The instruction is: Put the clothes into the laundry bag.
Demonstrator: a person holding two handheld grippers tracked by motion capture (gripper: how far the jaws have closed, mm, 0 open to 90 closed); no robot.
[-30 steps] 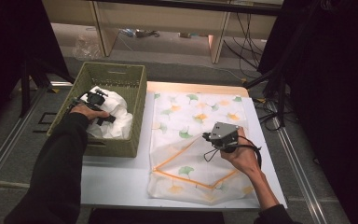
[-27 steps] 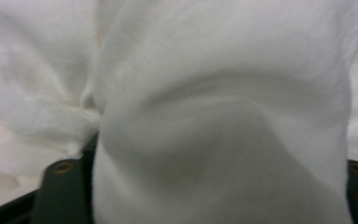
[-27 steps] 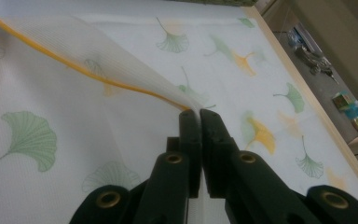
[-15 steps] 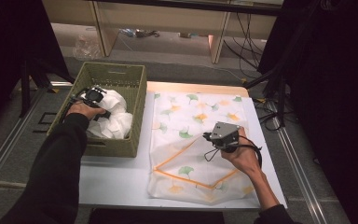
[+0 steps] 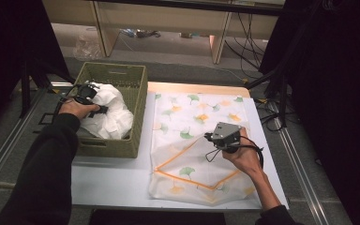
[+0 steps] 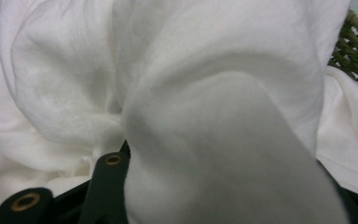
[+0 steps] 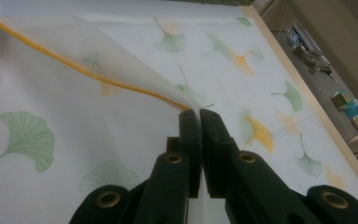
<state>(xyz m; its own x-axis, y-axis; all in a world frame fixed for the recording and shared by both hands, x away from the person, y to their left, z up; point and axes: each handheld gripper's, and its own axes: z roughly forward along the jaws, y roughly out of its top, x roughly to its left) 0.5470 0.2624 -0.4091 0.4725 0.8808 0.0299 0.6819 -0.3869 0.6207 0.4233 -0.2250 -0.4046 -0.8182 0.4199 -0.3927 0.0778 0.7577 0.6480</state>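
The left gripper (image 5: 93, 101), held in a hand at the end of a dark-sleeved forearm, has just been closing its black jaws, and a bunched fold of white cloth (image 6: 223, 140) sits between its fingers. The right gripper (image 7: 199, 114) rests in a bare hand, jaws pinched tight on the orange-edged corner of a sheer leaf-printed mesh bag (image 7: 135, 88) at its fingertips.
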